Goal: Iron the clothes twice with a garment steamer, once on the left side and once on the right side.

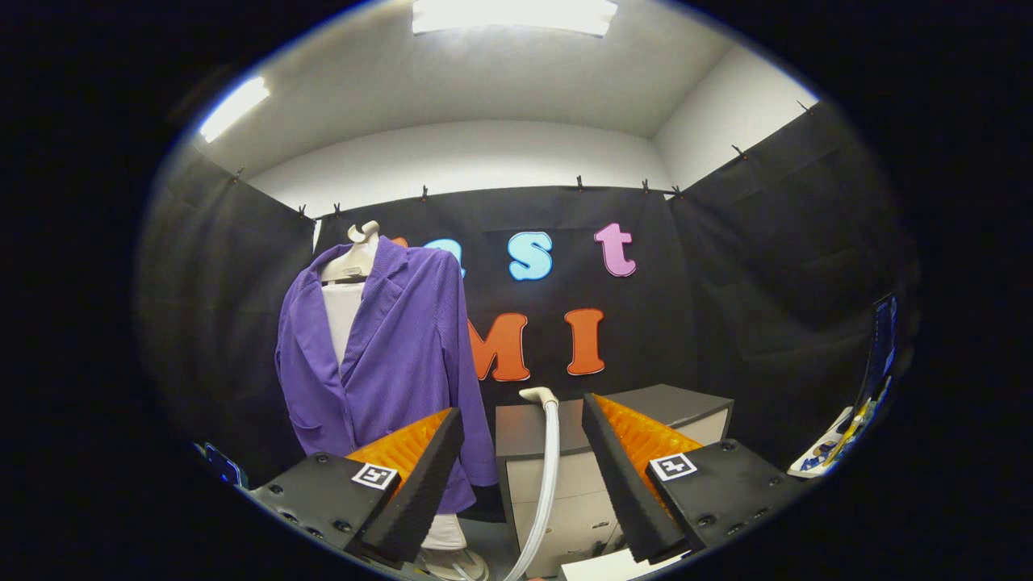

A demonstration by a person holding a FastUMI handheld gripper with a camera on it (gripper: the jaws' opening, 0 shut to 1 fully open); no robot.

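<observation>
Purple jacket (387,363) hangs on a pale mannequin bust (355,258), open at the front, white inner layer showing between the lapels. Fabric looks fine-ribbed; one sleeve hangs straight down each side. Hem ends above the mannequin's white base (448,537).

Steamer: only the pale hose (542,476) and its curved upper end are clear. The hose rises from below, passes through the gap between the jaws and ends just above the grey cabinet (597,452). Can't tell if a steamer head is attached there.

Gripper (523,476): jaws spread wide, pinching nothing. Hose sits in the gap, touching neither finger as far as I can see.

Relative position: jacket is beyond the jaws and off toward the left finger; its lower hem is partly hidden behind that finger. Cabinet is beyond the right finger, next to the jacket. Black cloth wall (726,282) behind everything.
</observation>
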